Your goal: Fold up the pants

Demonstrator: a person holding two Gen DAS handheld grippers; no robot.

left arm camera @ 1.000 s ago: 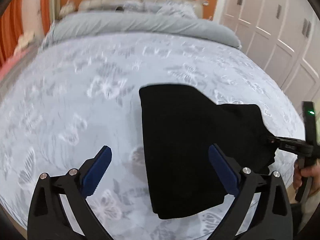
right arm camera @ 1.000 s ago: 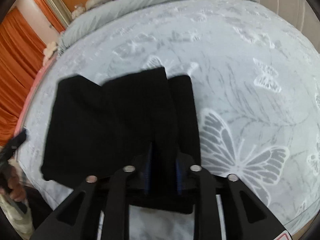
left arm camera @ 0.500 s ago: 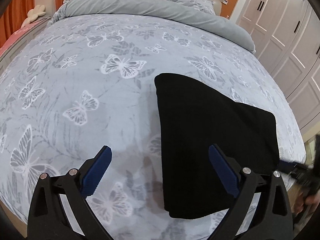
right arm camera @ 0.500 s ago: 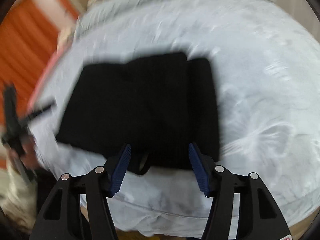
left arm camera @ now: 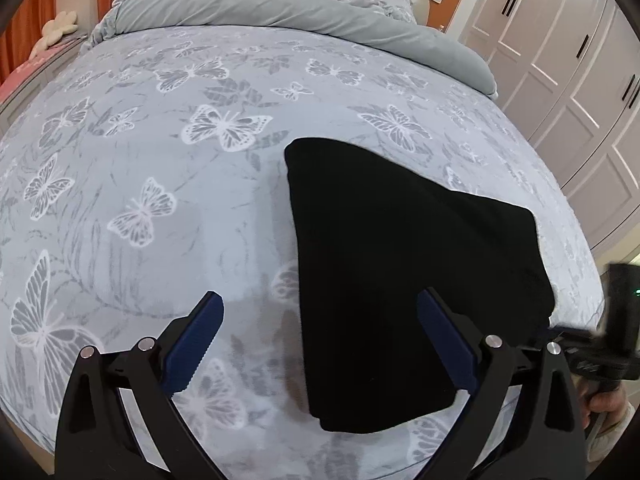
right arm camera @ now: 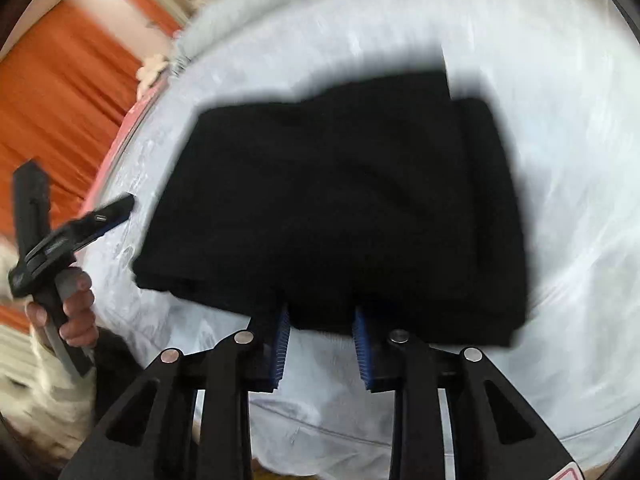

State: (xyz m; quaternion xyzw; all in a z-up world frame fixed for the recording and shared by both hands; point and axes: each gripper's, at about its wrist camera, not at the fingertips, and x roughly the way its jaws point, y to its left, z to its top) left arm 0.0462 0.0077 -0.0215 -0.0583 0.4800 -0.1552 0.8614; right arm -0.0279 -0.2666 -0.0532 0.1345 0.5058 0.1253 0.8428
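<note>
The pants [left arm camera: 404, 264] are plain black, no pattern showing. They lie on a pale grey-blue sheet [left arm camera: 160, 184] printed with white and darker grey butterflies and leafy sprigs. The duvet [left arm camera: 280, 12] at the far end is plain grey. Both grippers — the left gripper [left arm camera: 320, 340] and the right gripper [right arm camera: 320, 344] — are black with blue ribbed pads [left arm camera: 192, 348]. The curtain [right arm camera: 60, 100] is orange, the wardrobe doors [left arm camera: 560, 52] white with dark handles.
</note>
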